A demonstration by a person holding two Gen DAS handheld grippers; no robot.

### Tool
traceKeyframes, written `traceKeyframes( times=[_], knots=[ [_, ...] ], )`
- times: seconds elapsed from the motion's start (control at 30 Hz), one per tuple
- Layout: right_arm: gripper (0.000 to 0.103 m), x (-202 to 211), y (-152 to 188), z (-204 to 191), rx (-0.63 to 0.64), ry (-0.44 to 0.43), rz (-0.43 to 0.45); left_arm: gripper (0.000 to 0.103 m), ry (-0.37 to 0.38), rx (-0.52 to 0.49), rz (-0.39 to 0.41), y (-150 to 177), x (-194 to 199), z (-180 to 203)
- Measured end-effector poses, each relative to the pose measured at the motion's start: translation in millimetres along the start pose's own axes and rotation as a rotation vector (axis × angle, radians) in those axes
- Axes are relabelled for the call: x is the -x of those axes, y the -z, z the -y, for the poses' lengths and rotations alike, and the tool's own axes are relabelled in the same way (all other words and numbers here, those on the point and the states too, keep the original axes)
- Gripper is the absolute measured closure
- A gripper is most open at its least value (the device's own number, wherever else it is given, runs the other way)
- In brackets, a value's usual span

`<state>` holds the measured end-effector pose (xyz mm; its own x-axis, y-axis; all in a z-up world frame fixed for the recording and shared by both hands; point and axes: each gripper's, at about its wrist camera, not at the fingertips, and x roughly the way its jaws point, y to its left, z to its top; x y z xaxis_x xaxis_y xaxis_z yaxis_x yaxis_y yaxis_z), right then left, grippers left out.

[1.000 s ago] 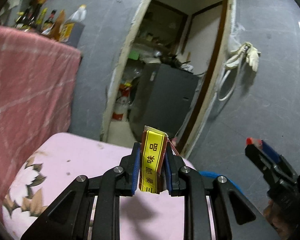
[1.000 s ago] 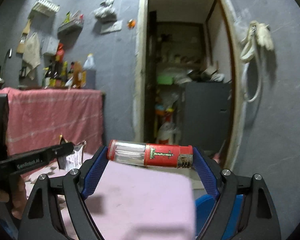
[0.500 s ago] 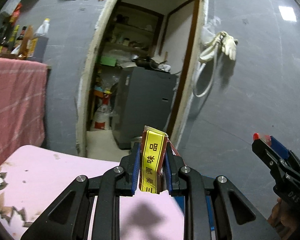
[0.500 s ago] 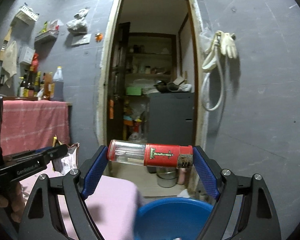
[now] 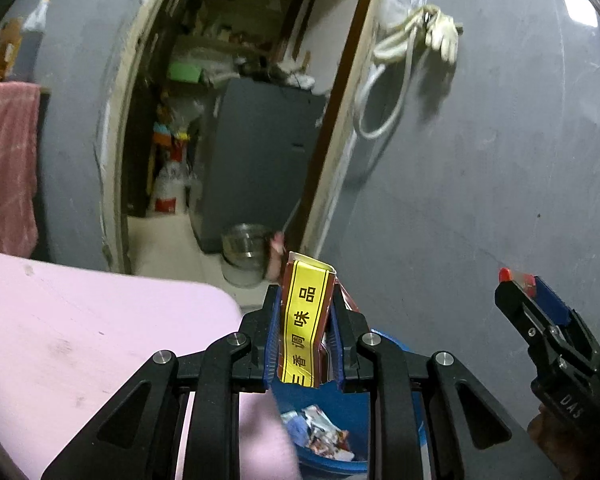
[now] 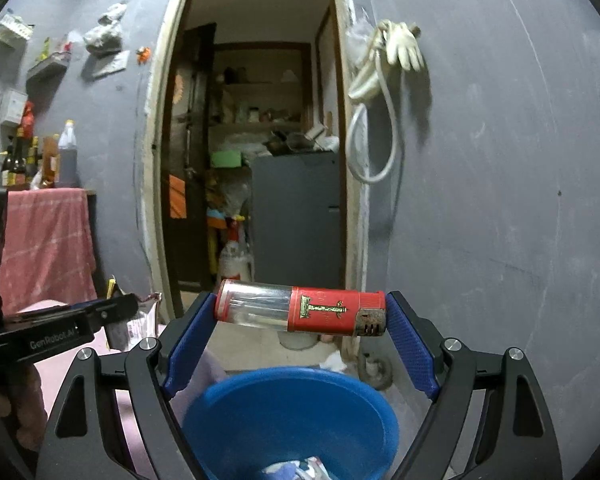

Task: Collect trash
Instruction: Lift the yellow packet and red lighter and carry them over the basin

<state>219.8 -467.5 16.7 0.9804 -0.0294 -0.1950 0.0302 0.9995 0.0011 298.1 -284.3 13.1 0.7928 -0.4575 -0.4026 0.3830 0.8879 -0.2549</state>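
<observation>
The left gripper (image 5: 305, 338) pinches a yellow seasoning packet (image 5: 304, 320). The right gripper (image 6: 300, 334) holds a red lighter (image 6: 300, 312) end to end. Both hang near the blue bin (image 6: 292, 412). Get right over it before letting go.

Two grippers are in view: the left gripper (image 5: 305, 344) and the right gripper (image 6: 298, 336). Each holds one piece of trash, so two held items: one yellow-striped seasoning packet (image 5: 303, 320) and one red lighter (image 6: 300, 313). One blue basin (image 6: 292, 420) sits below, with several crumpled wrappers (image 5: 320, 436) inside, too jumbled to count. One pink table (image 5: 80, 344), one doorway (image 6: 256, 152), one grey cabinet (image 6: 296, 216), one metal pot (image 5: 245, 254), one pink cloth (image 6: 46, 240), one hanging glove (image 6: 404, 46).
</observation>
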Motion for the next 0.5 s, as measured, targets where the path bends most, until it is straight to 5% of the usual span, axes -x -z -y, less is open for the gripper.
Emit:
traceKeyframes(
  times=[0.3, 0.5],
  knots=[
    [0.019, -23.2, 20.4, 35.3, -0.086, 0.013, -0.115, 0.085, -0.011, 0.007, -0.208, 13.6, -54.8, 16.8],
    [0.019, -31.0, 28.9, 46.7, -0.104, 0.014, -0.166, 0.085, -0.036, -0.017, -0.267, 24.9, -75.9, 23.7]
  ],
)
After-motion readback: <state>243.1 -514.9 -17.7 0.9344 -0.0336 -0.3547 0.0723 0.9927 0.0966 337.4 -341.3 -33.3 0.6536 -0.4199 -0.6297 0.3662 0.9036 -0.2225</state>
